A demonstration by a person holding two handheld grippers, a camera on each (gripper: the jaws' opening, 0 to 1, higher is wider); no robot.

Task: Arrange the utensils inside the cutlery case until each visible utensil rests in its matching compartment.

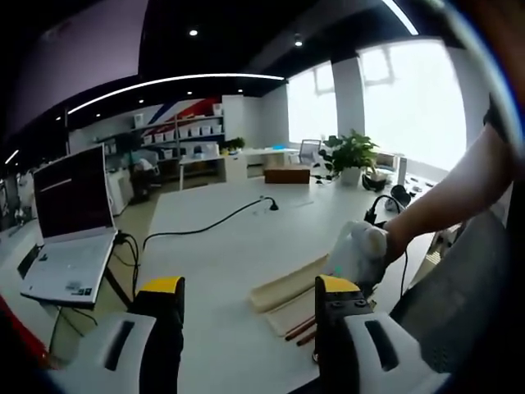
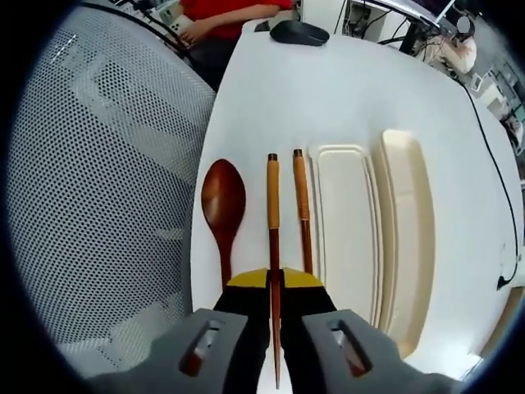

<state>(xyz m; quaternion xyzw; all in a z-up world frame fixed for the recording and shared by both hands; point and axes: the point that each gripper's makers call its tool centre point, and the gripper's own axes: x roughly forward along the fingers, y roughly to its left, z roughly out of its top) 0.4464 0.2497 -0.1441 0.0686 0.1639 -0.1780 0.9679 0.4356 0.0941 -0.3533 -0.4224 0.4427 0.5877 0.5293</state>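
White table [image 2: 344, 107] holds the case [image 2: 344, 230]; right gripper [image 2: 275, 279], clamped on one chopstick [image 2: 273, 213], should lift it level, left gripper [image 1: 246, 295] waiting wide

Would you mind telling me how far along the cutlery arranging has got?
Nothing looks stowed yet: the cream plastic cutlery case lies open and holds nothing, its lid beside it. In hand: the right gripper is shut on one brown wooden chopstick. Left to do: that chopstick, the second chopstick and the dark wooden spoon, both on the white table. The left gripper is open.
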